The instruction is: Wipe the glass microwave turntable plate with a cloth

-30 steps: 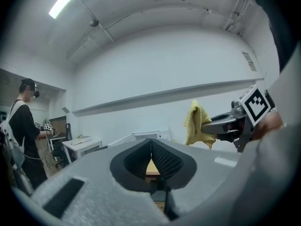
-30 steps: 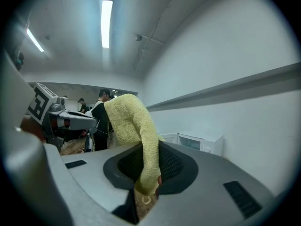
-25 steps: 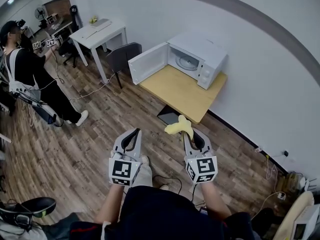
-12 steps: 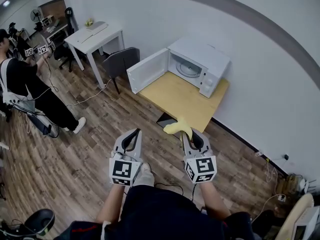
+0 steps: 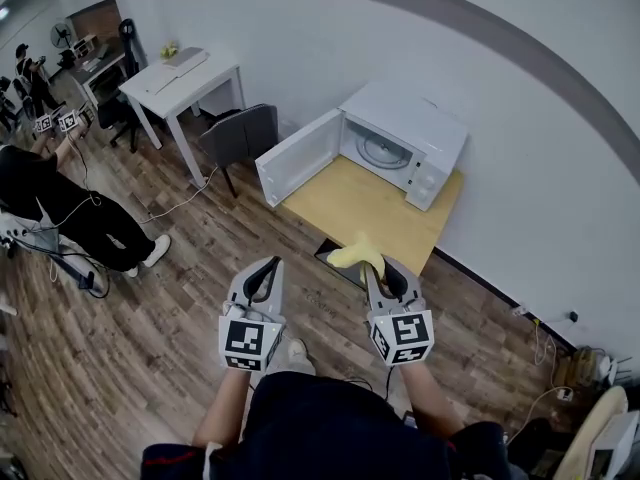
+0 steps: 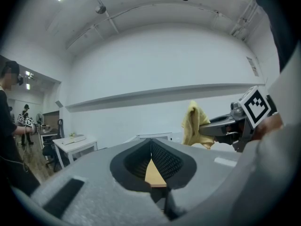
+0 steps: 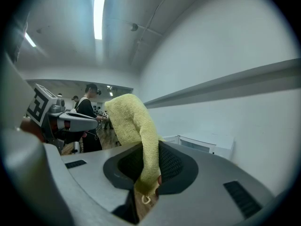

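A white microwave (image 5: 408, 140) stands with its door (image 5: 298, 157) swung open on a wooden table (image 5: 370, 208) against the wall. The glass turntable plate (image 5: 381, 150) lies inside it. My right gripper (image 5: 368, 268) is shut on a yellow cloth (image 5: 356, 254), which bunches up over the jaw tips (image 7: 135, 135). My left gripper (image 5: 268, 270) is shut and holds nothing. Both are held level over the wooden floor, short of the table's near edge. In the left gripper view the cloth (image 6: 193, 125) and the right gripper (image 6: 221, 128) show at the right.
A dark chair (image 5: 238, 135) and a white desk (image 5: 178, 76) stand left of the microwave table. A person (image 5: 50, 208) with grippers stands at the far left. A dark flat object (image 5: 338, 255) lies on the floor by the table. Cables run along the wall at the right.
The microwave and table have come closer and lower in the head view as both grippers moved forward toward them. The person at the left has shifted further left.
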Motion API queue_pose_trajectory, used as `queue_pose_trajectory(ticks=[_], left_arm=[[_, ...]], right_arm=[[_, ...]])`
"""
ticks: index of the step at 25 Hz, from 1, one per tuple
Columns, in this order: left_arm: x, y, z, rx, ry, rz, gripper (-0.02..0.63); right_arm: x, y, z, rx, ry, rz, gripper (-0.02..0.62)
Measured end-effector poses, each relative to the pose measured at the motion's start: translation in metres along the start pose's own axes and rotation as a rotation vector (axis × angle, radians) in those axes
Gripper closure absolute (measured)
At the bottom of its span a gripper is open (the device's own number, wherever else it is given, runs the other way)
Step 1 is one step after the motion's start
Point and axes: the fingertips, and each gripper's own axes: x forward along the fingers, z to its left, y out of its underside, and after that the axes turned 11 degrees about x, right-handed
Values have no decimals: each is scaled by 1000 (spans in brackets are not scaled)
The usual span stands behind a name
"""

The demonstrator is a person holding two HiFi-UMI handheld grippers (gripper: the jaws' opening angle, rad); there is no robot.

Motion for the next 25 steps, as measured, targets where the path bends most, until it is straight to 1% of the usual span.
queue_pose_trajectory(ticks=[5,14,19,22,25], left_arm=[[21,2,25,2,15,-22,588],[52,17,69,10,49,-25,588],[67,30,87,17,72,-13,588],[80,42,98,1,64,2,588],[93,45,104,-2,67,3,588]], right_arm=[[30,-3,-1,-9,16,11,534],[89,-3,8,-14,31,20,532],[116,7,12,-3,42,45,534],[129,14,14,-6,39,68,532],[141,20,9,-18,39,88,532]])
